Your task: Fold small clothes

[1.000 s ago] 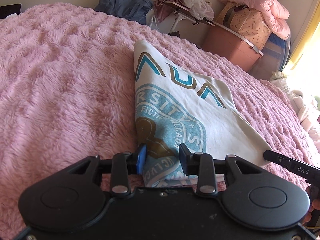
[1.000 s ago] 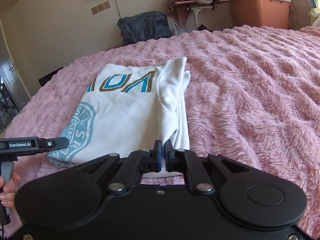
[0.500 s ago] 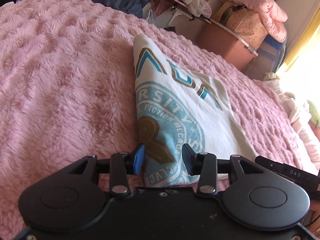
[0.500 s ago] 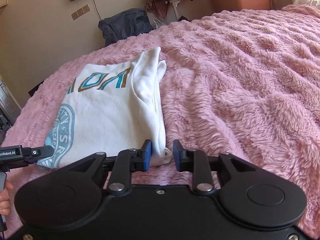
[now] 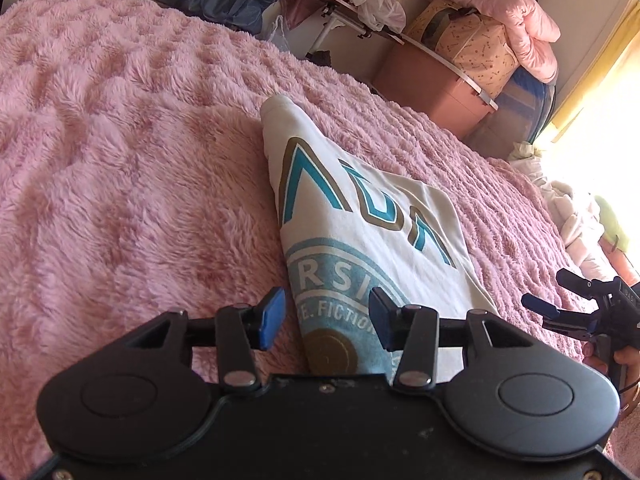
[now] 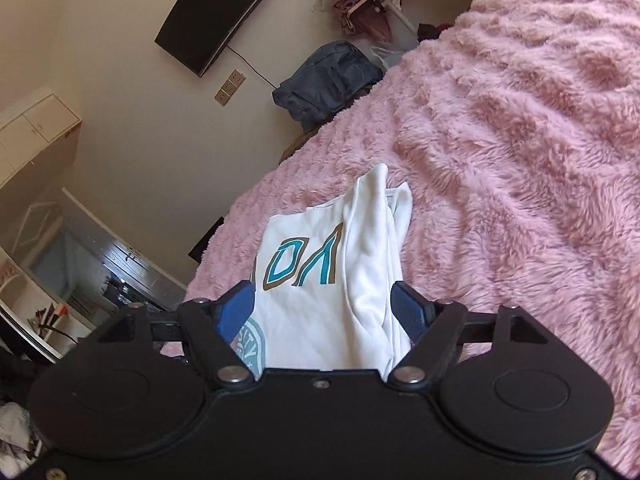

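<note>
A folded white shirt [image 5: 360,220] with teal and gold print lies flat on the fluffy pink blanket [image 5: 140,160]. My left gripper [image 5: 326,320] hovers over its near edge. Its jaws are opening, and the shirt's printed edge shows between the blue pads, which do not press on it. My right gripper [image 5: 552,292], held by a hand [image 5: 624,360], is at the right edge of that view. In the right wrist view the right gripper [image 6: 322,308] is rolled sideways with its jaws opening wide. The shirt [image 6: 340,264] lies between the fingers, ungripped.
Beyond the bed's far edge are a dark blue bag [image 6: 328,76], a folding table piled with clothes [image 5: 360,12] and a brown storage box [image 5: 424,84] with a pink quilt [image 5: 500,12] on top. A heap of clothes [image 5: 576,216] lies at the right. The blanket [image 6: 520,160] stretches to the right.
The right gripper, shut at the shirt's near edge before, has opened wide, rolled and moved over the shirt. The left gripper's jaws have widened and it has shifted over the shirt's edge.
</note>
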